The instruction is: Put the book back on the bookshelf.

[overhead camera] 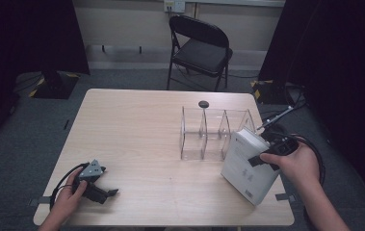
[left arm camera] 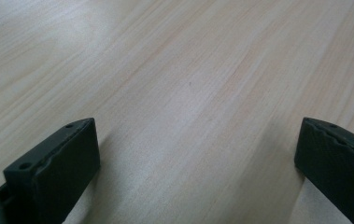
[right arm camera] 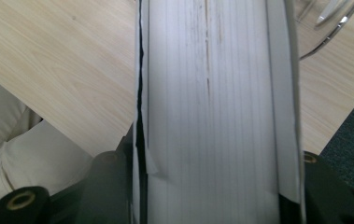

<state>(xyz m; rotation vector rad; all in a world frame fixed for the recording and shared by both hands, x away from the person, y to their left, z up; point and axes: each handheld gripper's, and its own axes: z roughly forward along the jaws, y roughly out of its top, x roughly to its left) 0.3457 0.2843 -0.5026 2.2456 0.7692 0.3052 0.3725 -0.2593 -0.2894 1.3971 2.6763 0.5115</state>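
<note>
A thick white book (overhead camera: 245, 163) is held tilted, off the table's front right part, and my right gripper (overhead camera: 263, 159) is shut on it. In the right gripper view the book's page edges (right arm camera: 212, 102) run upward between the two black jaws of the right gripper (right arm camera: 219, 186), which press on both covers. A clear divided rack (overhead camera: 204, 132) stands just left of and behind the book; its edge (right arm camera: 329, 23) shows past the book. My left gripper (overhead camera: 104, 193) lies on the table at the front left, jaws open, with bare wood between them (left arm camera: 198, 158).
The wooden table (overhead camera: 136, 125) has a small black round object (overhead camera: 203, 104) behind the rack. A black folding chair (overhead camera: 202, 45) stands beyond the far edge. Pale cloth (right arm camera: 6, 149) shows below the table edge in the right gripper view.
</note>
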